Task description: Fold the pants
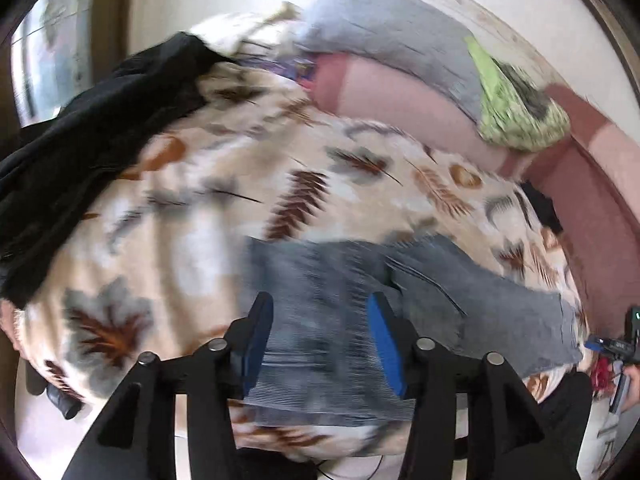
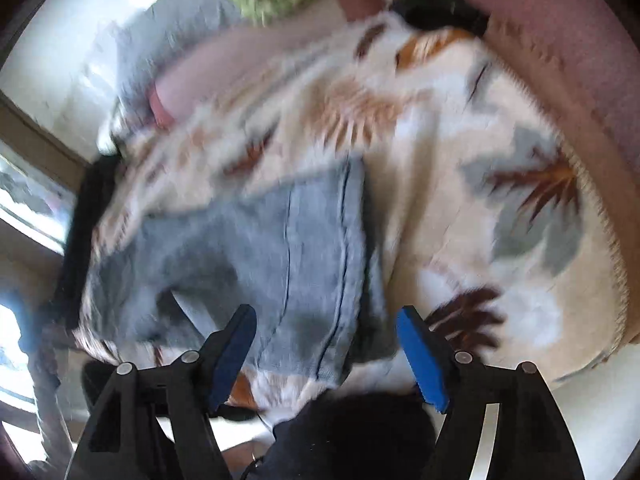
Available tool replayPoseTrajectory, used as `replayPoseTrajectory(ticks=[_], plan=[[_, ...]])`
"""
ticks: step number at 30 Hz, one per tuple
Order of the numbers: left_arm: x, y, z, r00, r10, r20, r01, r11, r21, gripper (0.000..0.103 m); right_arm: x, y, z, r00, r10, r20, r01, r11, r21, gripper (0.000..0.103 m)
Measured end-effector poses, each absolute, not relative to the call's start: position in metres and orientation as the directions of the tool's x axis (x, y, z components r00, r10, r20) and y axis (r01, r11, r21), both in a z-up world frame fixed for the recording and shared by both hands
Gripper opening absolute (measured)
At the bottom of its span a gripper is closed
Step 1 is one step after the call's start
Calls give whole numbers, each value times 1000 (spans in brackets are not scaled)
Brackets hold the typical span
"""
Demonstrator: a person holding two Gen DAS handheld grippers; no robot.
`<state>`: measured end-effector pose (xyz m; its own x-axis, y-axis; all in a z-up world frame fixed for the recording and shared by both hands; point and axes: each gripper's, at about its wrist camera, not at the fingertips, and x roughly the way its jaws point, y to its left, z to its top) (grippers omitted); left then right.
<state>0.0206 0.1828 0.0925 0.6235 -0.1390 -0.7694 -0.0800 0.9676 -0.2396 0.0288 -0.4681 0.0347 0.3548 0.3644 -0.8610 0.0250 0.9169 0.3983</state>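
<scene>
The bed point(image 1: 192, 208) is viewed from close above by both wrist cameras, each looking forward past its own tool's fingers. The leaf-patterned blanket point(image 2: 460, 184), the grey pants point(image 1: 332, 280) and the pink sofa back point(image 1: 592, 200) are shared by both views.

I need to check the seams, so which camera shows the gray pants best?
The right wrist view: the gray pants fill its centre, with dark seam lines visible despite blur. The left wrist view shows the pants more streaked by motion and partly hidden behind the left hand-held gripper.
</scene>
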Motion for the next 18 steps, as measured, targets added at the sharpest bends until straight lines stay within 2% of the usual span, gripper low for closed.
replayPoseTrajectory(ticks=[2,7,10,12,15,18], plan=[[28,156,74,586,-153,-796,-31,977,-210,52,31,-465,27,350,347,-870,39,923,383,76],[43,118,15,462,-17,-887,-26,999,-33,52,32,-470,23,271,395,-878,89,898,432,76],[42,120,9,470,-22,-882,-32,999,-42,52,29,-459,16,214,382,-899,41,916,399,73],[43,122,11,463,-36,-886,-22,998,-52,53,30,-445,11,160,331,-930,-18,943,333,20],[44,124,9,453,-52,-890,-1,998,-58,53,31,-430,23,189,215,-958,-105,974,198,10],[46,126,9,447,-67,-892,14,998,-68,53,31,-432,53,272,100,-957,-142,988,63,10]])
